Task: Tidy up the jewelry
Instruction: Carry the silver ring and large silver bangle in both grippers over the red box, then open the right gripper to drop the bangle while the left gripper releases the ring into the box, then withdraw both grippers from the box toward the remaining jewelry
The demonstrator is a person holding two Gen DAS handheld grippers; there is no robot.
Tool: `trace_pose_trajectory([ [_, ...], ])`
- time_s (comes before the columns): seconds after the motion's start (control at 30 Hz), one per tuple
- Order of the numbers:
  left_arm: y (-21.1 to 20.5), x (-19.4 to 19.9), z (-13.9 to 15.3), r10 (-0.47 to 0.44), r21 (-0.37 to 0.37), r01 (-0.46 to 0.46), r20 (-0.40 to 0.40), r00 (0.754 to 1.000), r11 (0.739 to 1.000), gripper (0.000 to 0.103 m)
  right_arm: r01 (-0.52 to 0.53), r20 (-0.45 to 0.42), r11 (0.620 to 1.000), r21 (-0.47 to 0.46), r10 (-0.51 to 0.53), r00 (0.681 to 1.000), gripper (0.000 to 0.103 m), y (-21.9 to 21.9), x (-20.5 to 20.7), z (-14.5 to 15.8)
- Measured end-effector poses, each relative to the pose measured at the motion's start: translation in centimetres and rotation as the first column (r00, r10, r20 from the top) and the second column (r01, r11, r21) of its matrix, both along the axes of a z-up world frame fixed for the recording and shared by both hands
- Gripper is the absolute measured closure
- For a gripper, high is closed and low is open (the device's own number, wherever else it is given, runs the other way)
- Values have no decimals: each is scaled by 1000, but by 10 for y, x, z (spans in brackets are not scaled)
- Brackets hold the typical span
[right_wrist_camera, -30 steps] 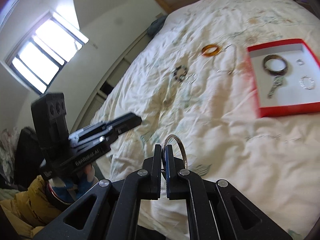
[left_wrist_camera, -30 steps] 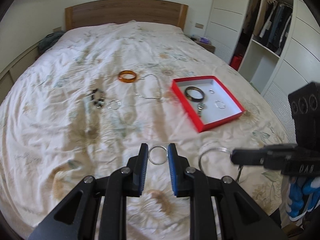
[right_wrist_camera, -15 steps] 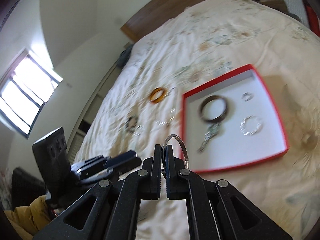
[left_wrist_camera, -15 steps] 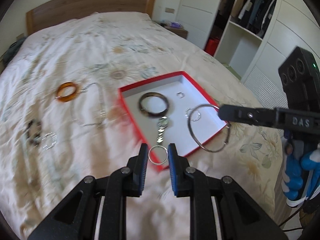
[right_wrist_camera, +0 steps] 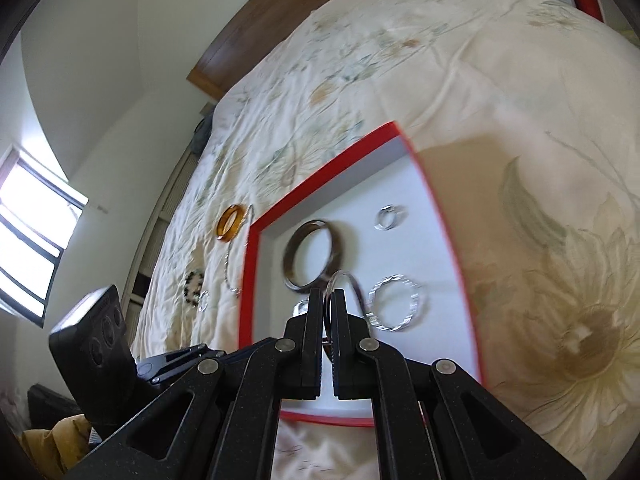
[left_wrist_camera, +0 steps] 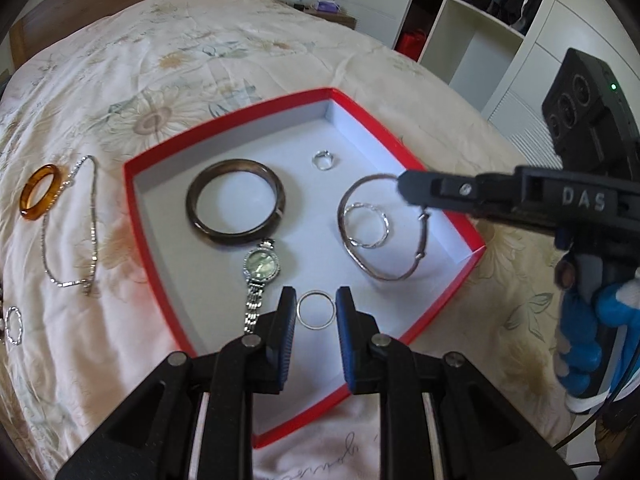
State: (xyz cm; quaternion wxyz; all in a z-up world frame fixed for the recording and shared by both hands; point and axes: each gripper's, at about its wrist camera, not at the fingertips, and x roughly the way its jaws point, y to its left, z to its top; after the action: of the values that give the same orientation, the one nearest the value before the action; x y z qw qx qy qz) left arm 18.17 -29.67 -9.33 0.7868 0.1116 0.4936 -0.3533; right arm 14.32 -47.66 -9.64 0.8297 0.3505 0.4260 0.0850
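Note:
A red box (left_wrist_camera: 144, 216) with a white floor lies on the bed; it also shows in the right wrist view (right_wrist_camera: 246, 280). Inside it lie a dark bangle (left_wrist_camera: 236, 208), a watch (left_wrist_camera: 260, 272), a small ring (left_wrist_camera: 322, 160) and a twisted silver hoop (left_wrist_camera: 366, 226). My left gripper (left_wrist_camera: 316, 314) is shut on a thin silver ring (left_wrist_camera: 316, 315) and holds it over the box's near part. My right gripper (right_wrist_camera: 327, 304) is shut on a thin metal bangle (left_wrist_camera: 380, 232), hanging over the box's right side.
On the bedspread left of the box lie an amber ring (left_wrist_camera: 38, 192), a silver chain (left_wrist_camera: 72, 232) and a small hoop (left_wrist_camera: 14, 326). A beaded bracelet (right_wrist_camera: 194, 286) lies farther left. A wardrobe (left_wrist_camera: 480, 20) stands beyond the bed.
Both grippers have moved from the near bedspread to over the red box, carrying the silver ring and the metal bangle. The box now looms much closer in both views.

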Motion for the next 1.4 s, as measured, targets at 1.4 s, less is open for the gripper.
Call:
trace_pose_trajectory([
  [1.4,63,-26,87,182,-87,-174,96,979,981,74,64,64,964,-257,-49,997,77,26,-77,85],
])
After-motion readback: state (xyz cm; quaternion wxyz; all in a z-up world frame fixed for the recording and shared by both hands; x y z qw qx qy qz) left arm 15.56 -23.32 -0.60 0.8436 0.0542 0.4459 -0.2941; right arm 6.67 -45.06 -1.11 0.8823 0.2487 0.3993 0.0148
